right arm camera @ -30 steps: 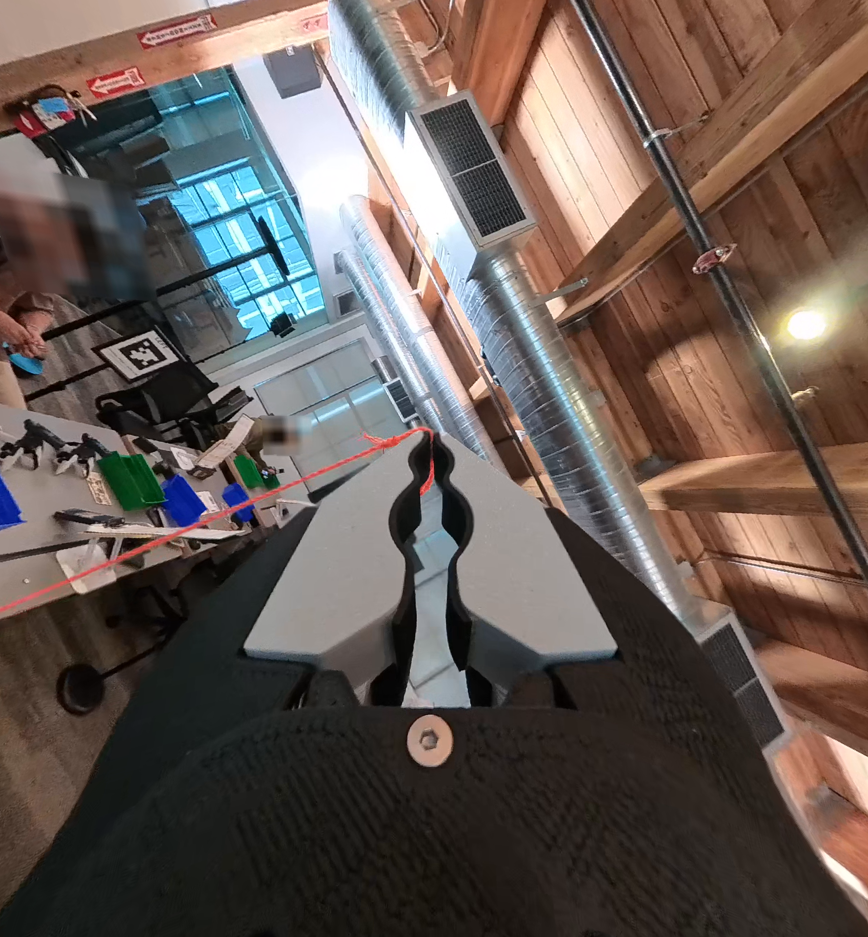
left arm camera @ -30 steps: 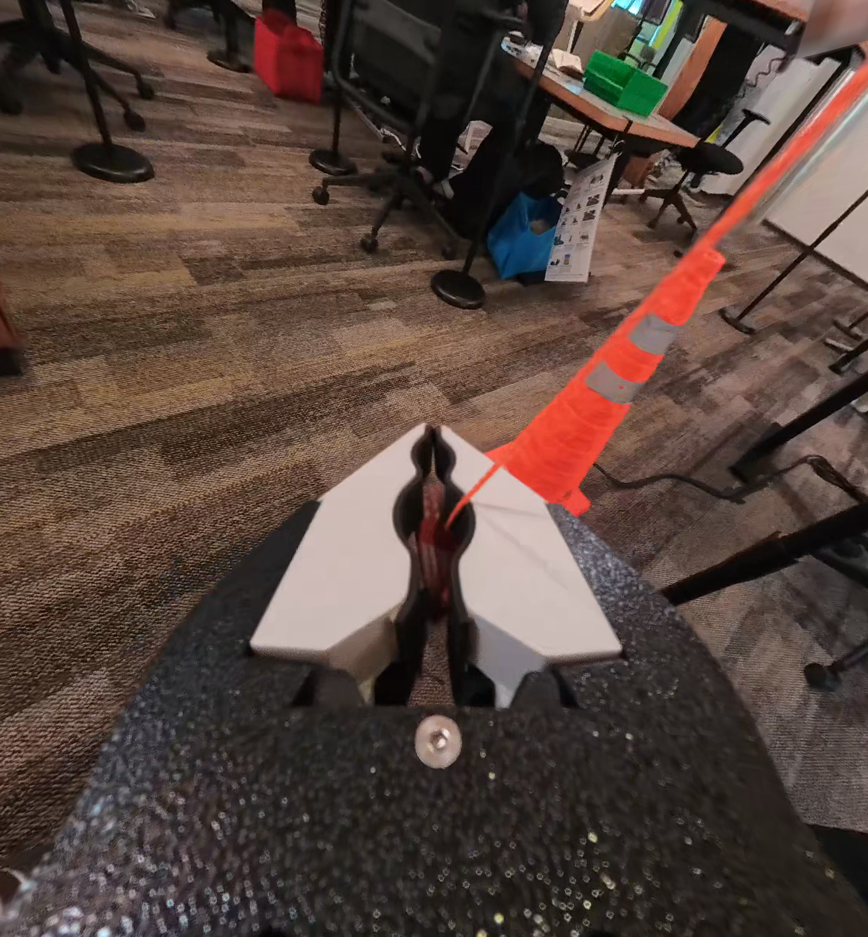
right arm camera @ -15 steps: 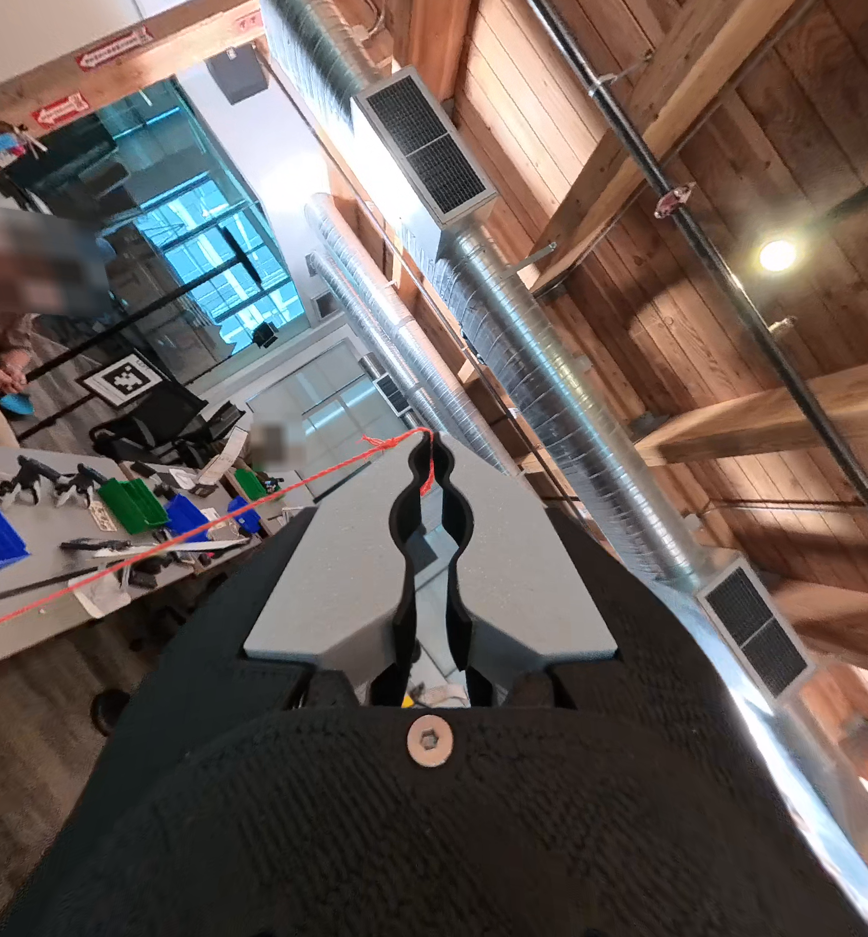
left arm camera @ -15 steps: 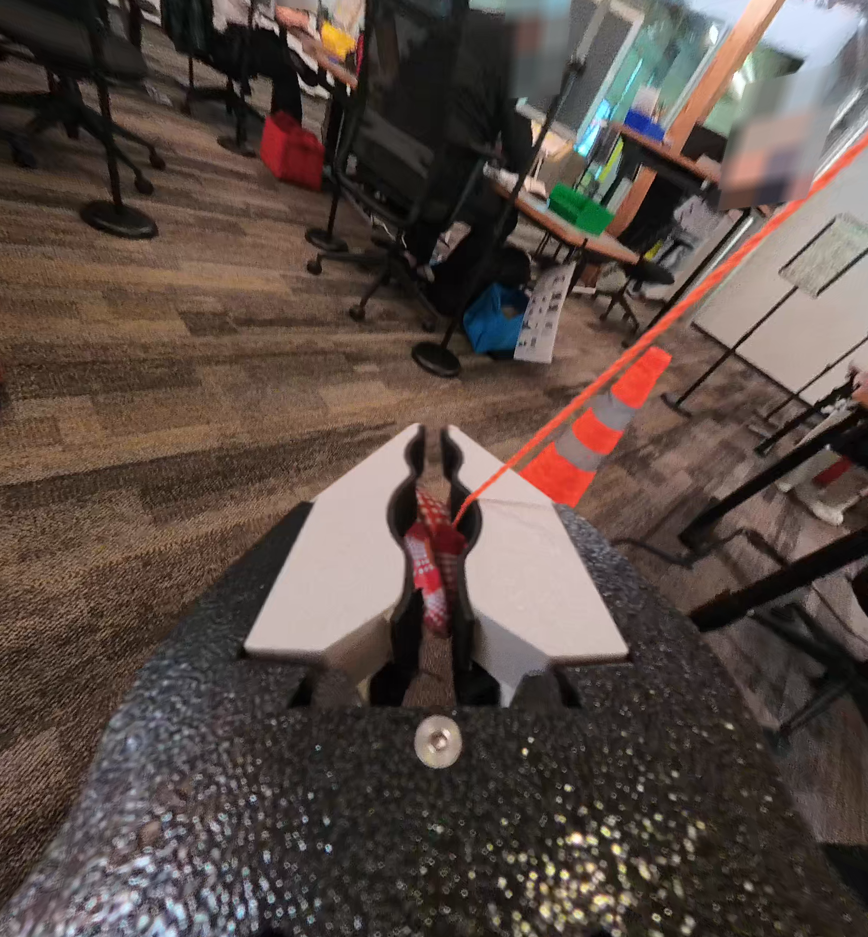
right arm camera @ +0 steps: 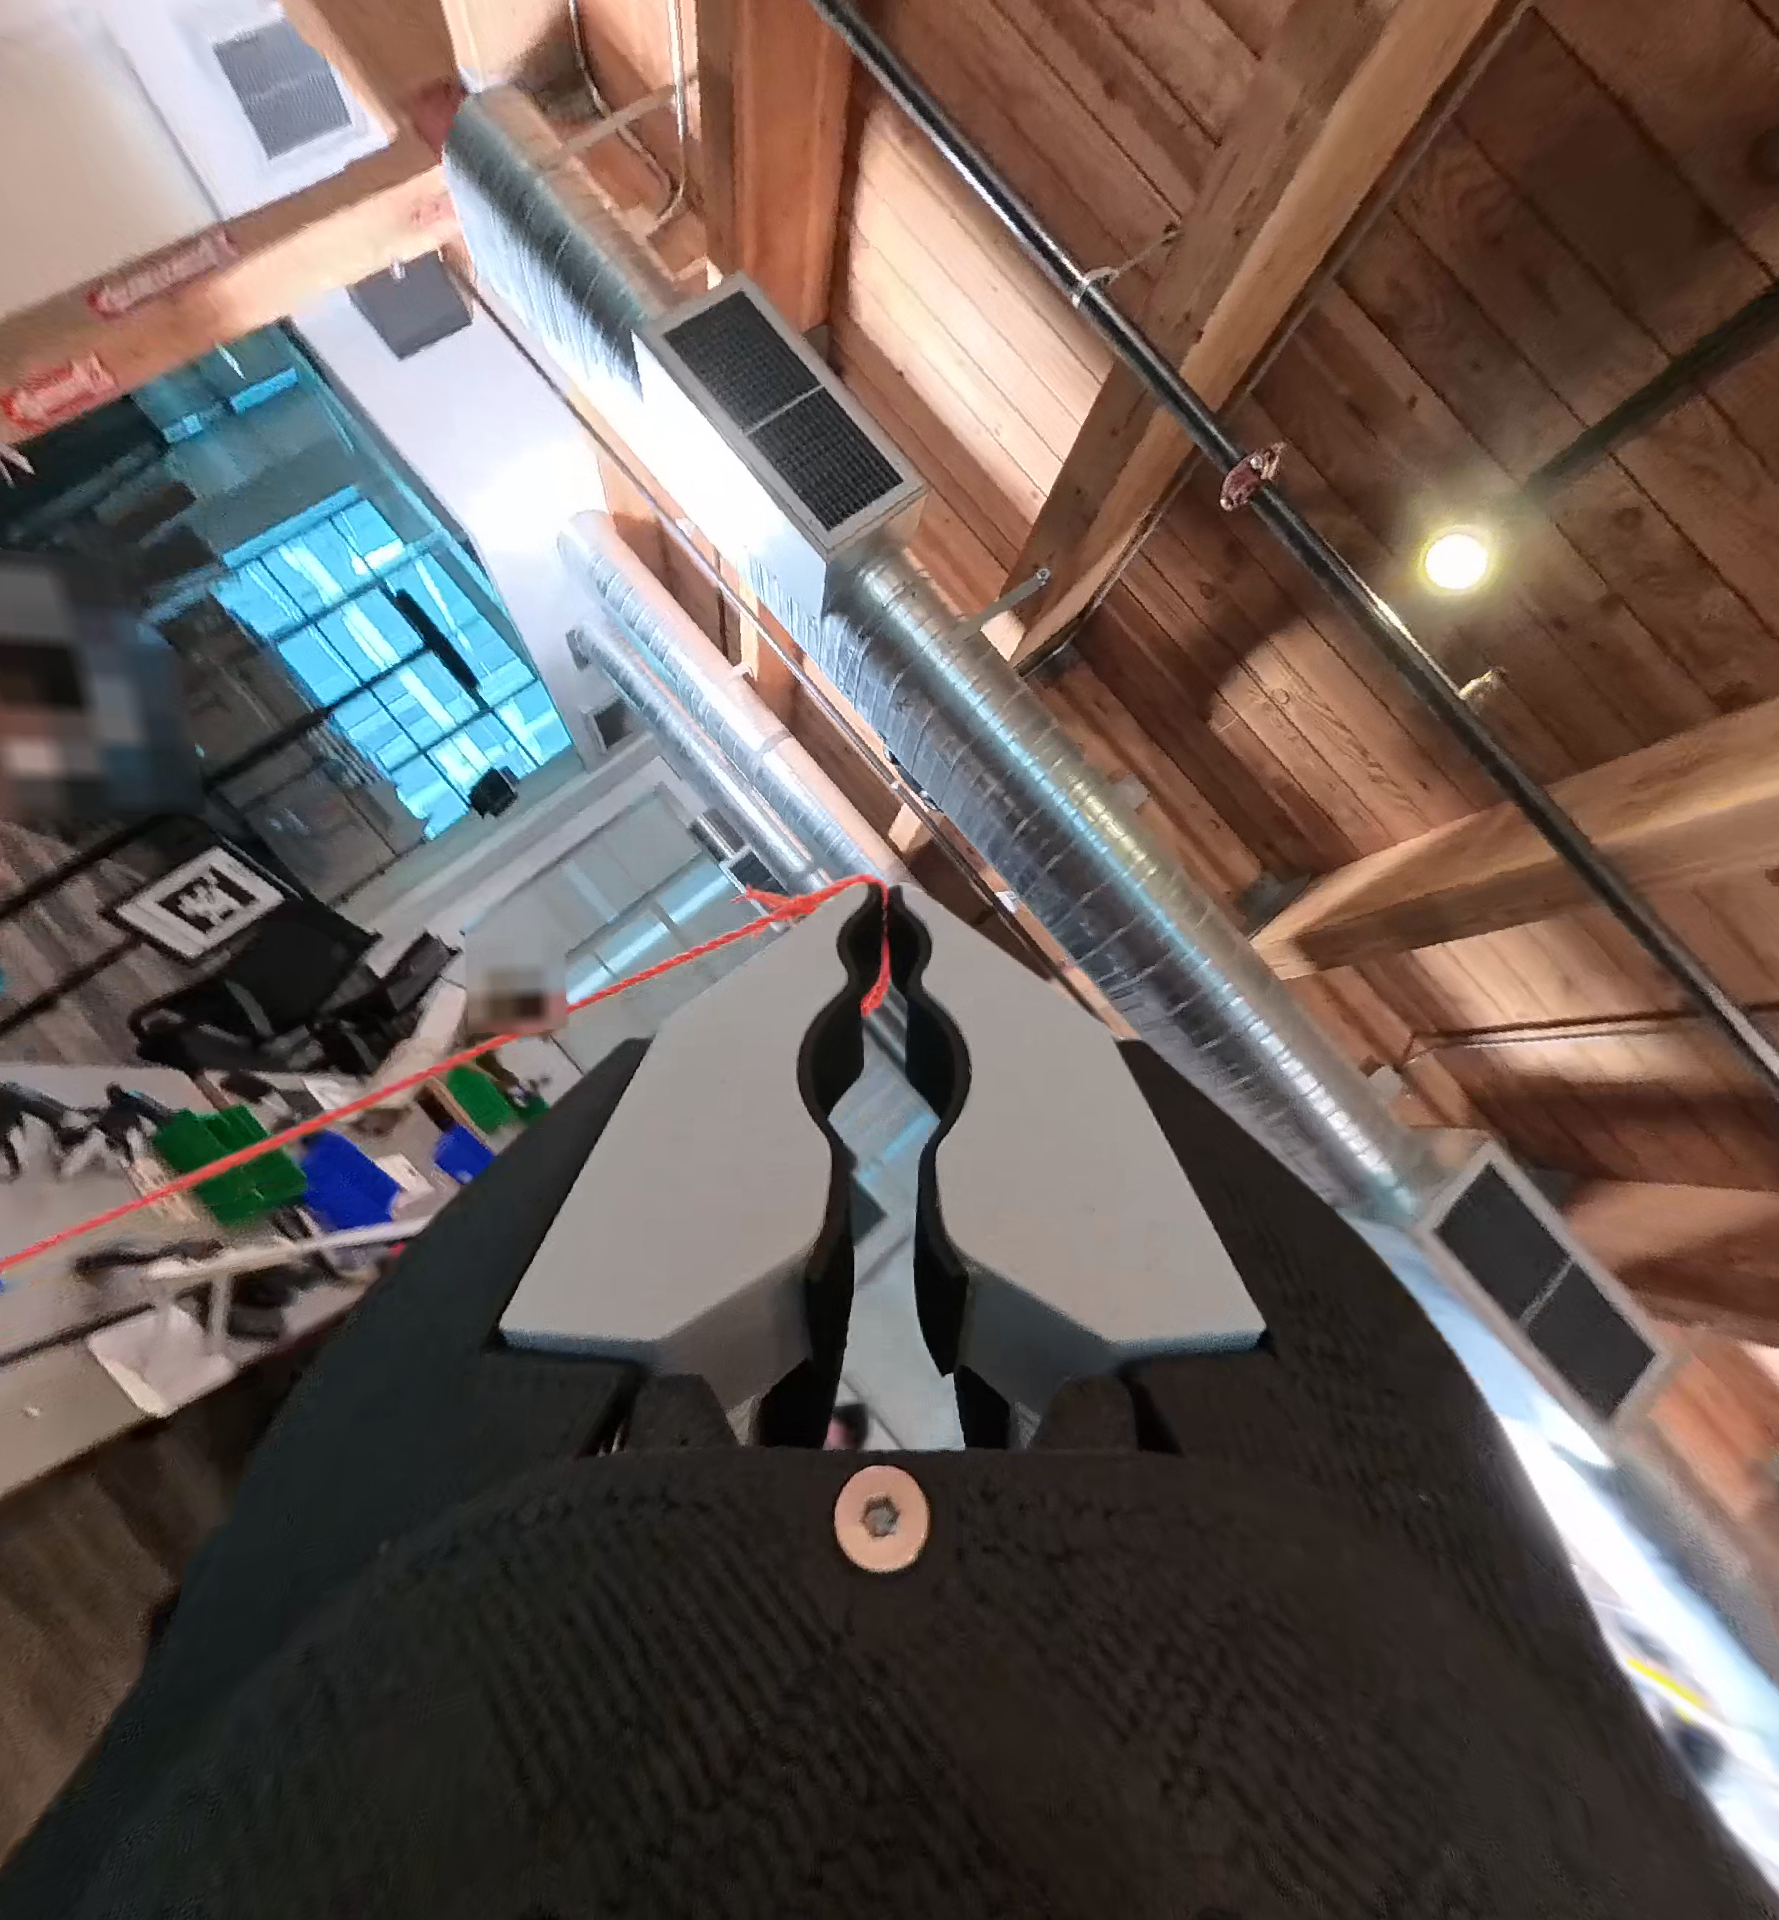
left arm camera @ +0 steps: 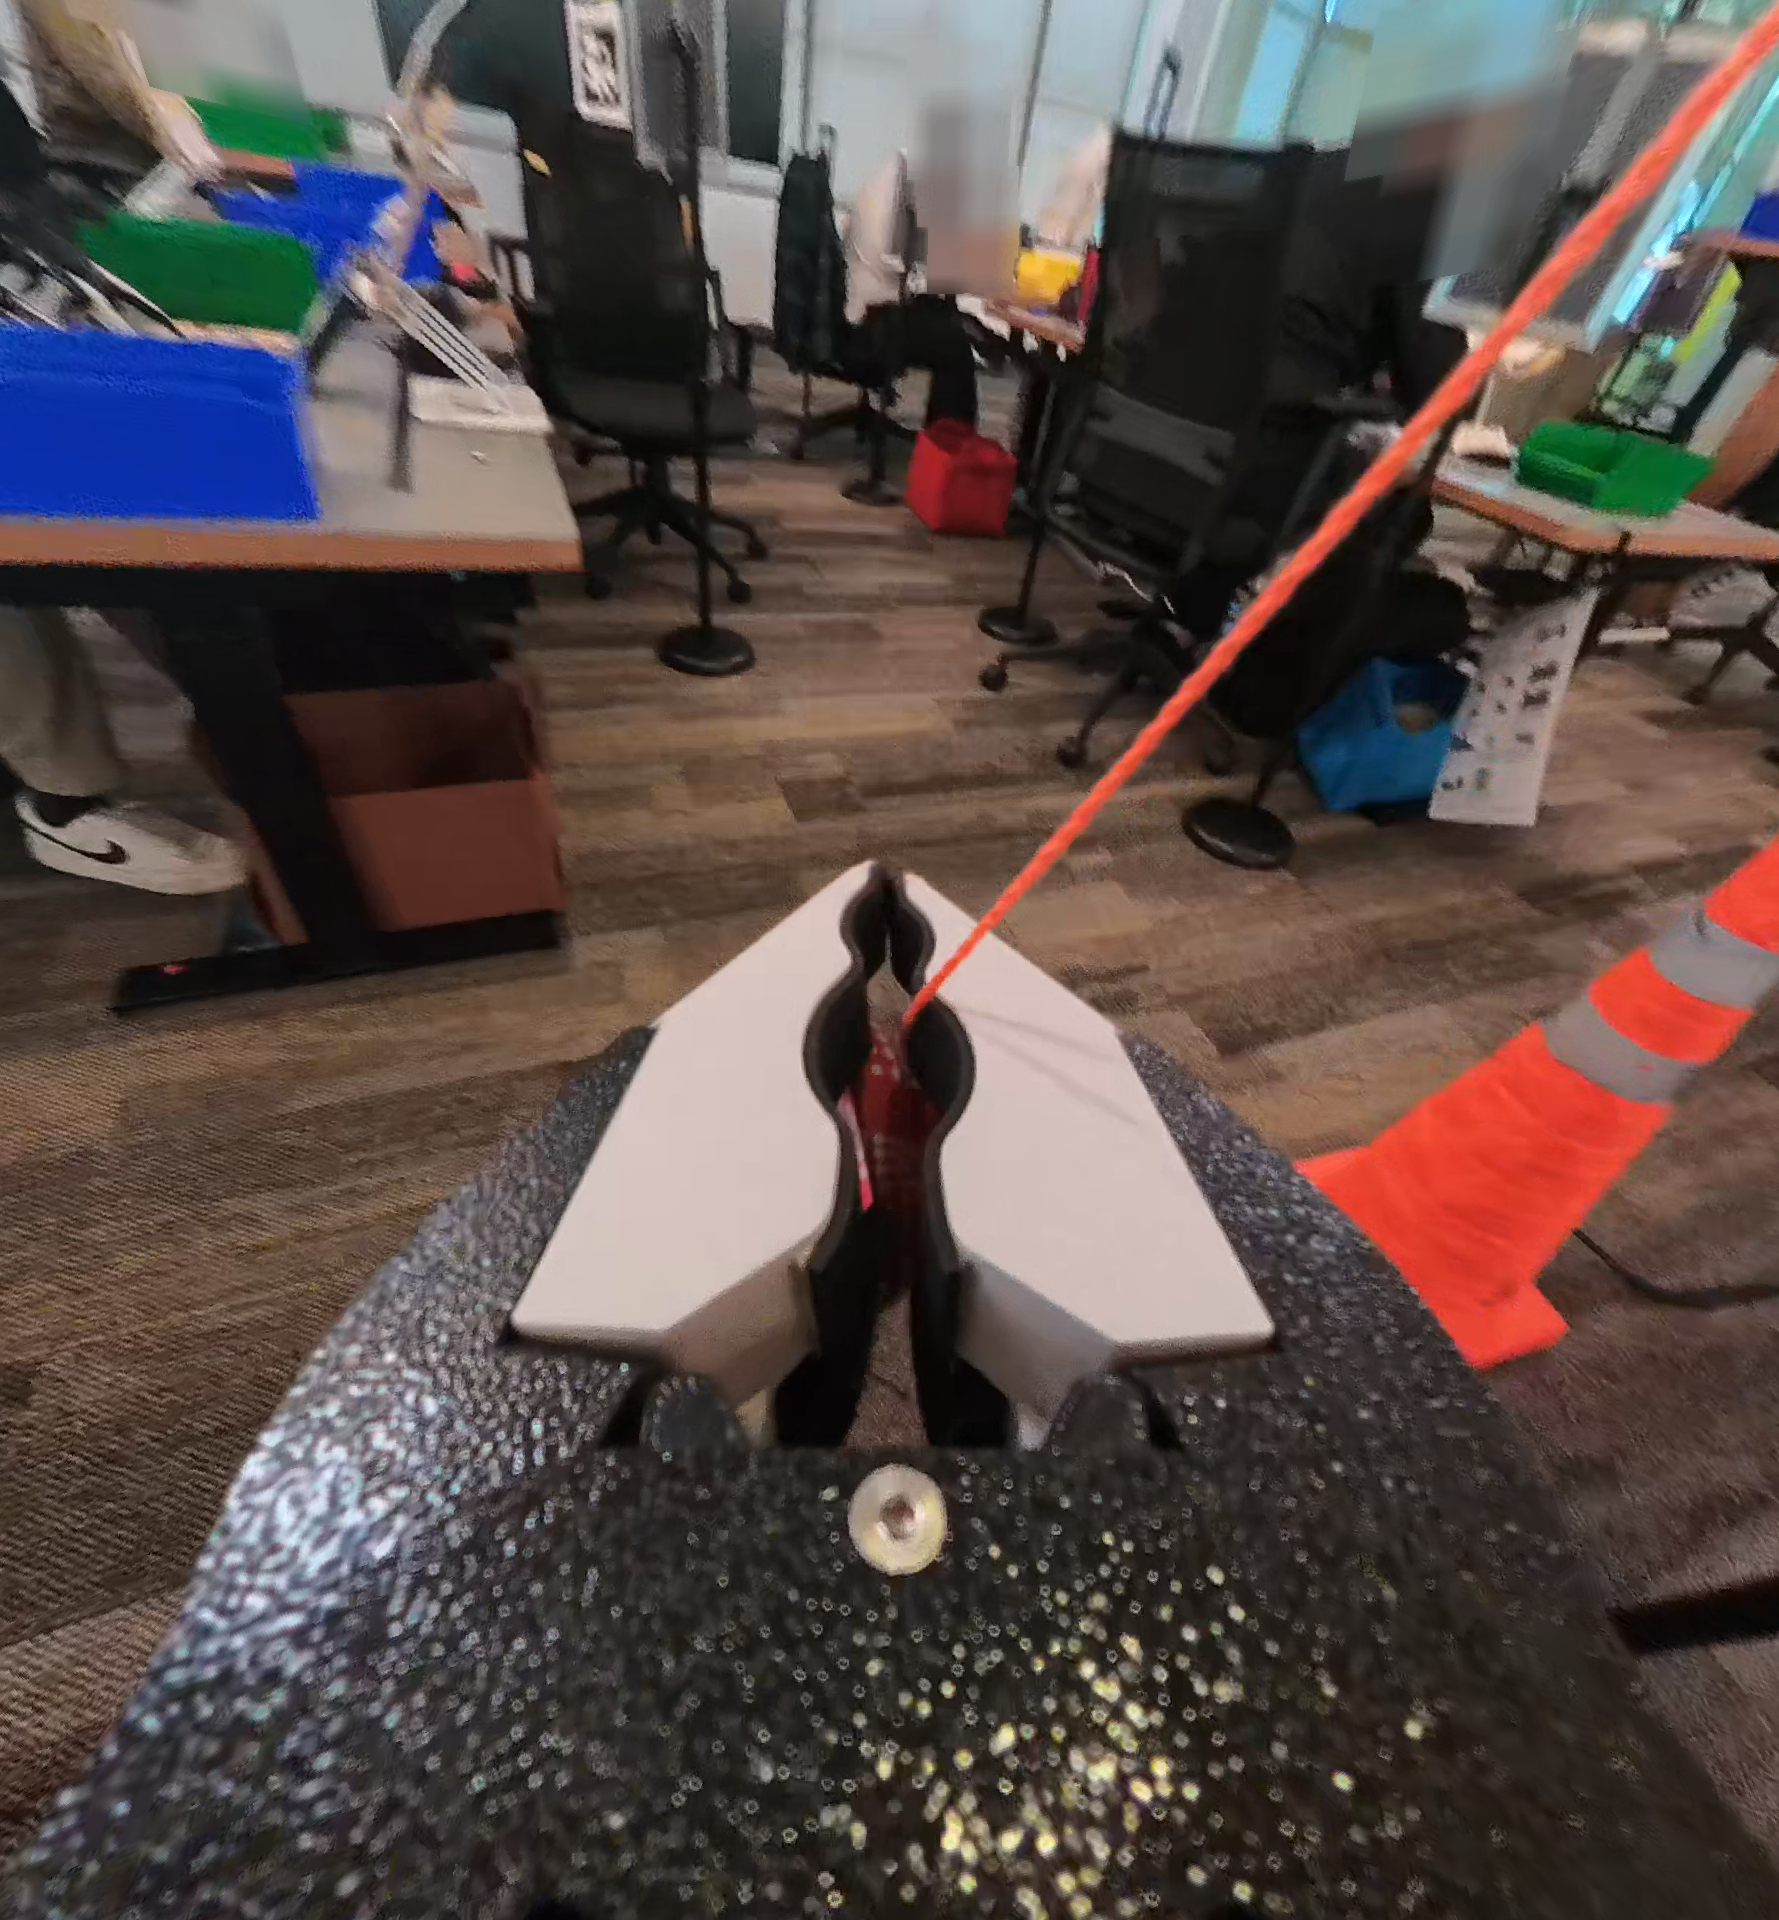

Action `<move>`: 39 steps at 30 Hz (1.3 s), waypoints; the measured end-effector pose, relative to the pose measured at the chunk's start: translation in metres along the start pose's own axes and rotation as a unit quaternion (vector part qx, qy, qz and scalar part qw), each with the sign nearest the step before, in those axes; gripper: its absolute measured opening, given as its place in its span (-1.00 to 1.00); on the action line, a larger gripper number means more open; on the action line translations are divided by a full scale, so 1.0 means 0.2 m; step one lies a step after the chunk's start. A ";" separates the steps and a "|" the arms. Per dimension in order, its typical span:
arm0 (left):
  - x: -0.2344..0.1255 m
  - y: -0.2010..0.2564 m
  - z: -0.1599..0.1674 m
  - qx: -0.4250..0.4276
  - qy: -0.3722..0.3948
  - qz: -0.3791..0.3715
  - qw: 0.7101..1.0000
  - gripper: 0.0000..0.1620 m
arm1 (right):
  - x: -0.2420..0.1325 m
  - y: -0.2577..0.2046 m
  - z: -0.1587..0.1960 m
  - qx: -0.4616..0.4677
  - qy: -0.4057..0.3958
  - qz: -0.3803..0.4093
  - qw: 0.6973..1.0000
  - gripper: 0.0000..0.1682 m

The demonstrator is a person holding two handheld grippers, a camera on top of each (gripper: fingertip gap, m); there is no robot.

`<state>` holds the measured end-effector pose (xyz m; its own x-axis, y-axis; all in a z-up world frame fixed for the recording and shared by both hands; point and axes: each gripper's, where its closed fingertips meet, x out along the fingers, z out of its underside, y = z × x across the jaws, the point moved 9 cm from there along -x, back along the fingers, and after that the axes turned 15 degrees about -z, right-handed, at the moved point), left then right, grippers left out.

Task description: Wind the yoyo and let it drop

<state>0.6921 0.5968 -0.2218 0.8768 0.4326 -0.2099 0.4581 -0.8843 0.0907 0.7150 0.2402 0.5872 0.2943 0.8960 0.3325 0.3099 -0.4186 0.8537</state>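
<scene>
Yoyo (left arm camera: 890, 1122) pinched in left hand-held gripper (left arm camera: 890, 904); right hand-held gripper (right arm camera: 885, 902) clamps taut orange string (right arm camera: 345, 1112) end.

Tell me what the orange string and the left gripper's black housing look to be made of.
The orange string looks like twisted fibre cord, matte: a spiral twist shows along it, and the end pinched at the right gripper is knotted and frayed. The left gripper's black housing looks like hard plastic with a pebbled, glossy finish: specks glint across its grainy surface. Possibly printed; I cannot confirm.
</scene>
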 end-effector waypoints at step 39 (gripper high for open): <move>-2.69 -0.79 0.17 -0.251 -0.106 -0.376 0.886 -1.00 | 0.29 -2.77 -1.31 0.113 0.332 -0.708 0.613 -1.00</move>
<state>0.1419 0.4981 -0.1565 0.2738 0.7762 -0.5680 0.9546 -0.1474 0.2587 0.3233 0.5630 0.2389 -0.8247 0.2168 -0.5224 -0.0302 0.9055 0.4234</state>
